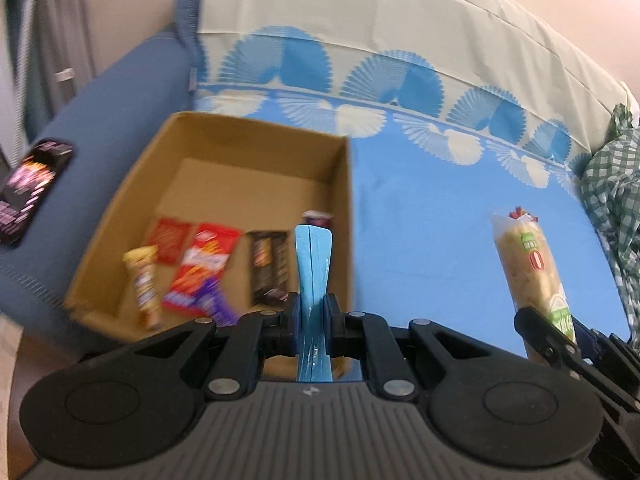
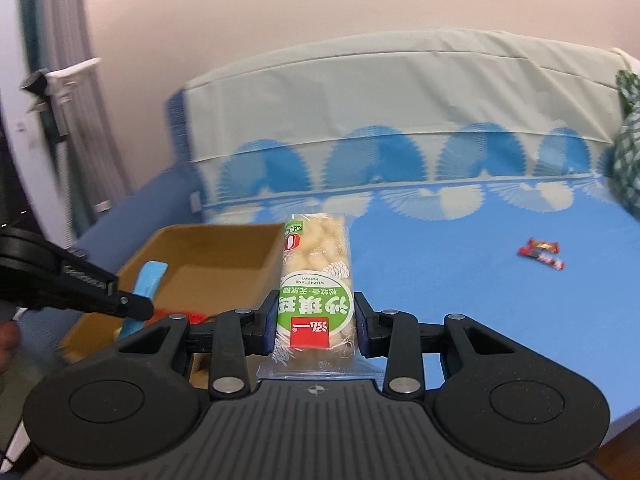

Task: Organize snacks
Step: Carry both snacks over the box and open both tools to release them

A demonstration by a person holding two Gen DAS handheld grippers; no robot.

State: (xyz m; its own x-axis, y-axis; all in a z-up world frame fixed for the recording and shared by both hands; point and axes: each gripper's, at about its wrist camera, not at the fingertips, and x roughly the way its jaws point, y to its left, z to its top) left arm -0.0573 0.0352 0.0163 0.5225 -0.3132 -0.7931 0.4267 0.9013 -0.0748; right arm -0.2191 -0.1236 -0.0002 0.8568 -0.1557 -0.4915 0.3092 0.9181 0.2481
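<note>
Both grippers clamp snacks beside the open brown cardboard box (image 1: 224, 168).
Left gripper (image 1: 312, 316) pinches a thin blue packet (image 1: 313, 264) above the box; right gripper (image 2: 316, 320) grips a green-labelled clear puffed-snack pack (image 2: 316, 280) just right of it; small red wrappers (image 2: 540, 254) lie well right.

You have a sofa (image 1: 120, 92) of dark blue cloth in front of you, its arm running down the left of the left wrist view. A dark phone (image 1: 32, 188) with a lit, blurred screen lies flat on that arm. Over the seat and back is a cover (image 1: 440, 208): plain bright blue on the seat, cream up the back, with a band of blue and white fan shapes between. At the right end you see a crumpled green checked cloth (image 1: 616, 208) resting on the cover. Behind the sofa stands a pale pink wall (image 2: 280, 12), and a grey curtain (image 2: 64, 40) hangs at far left.
</note>
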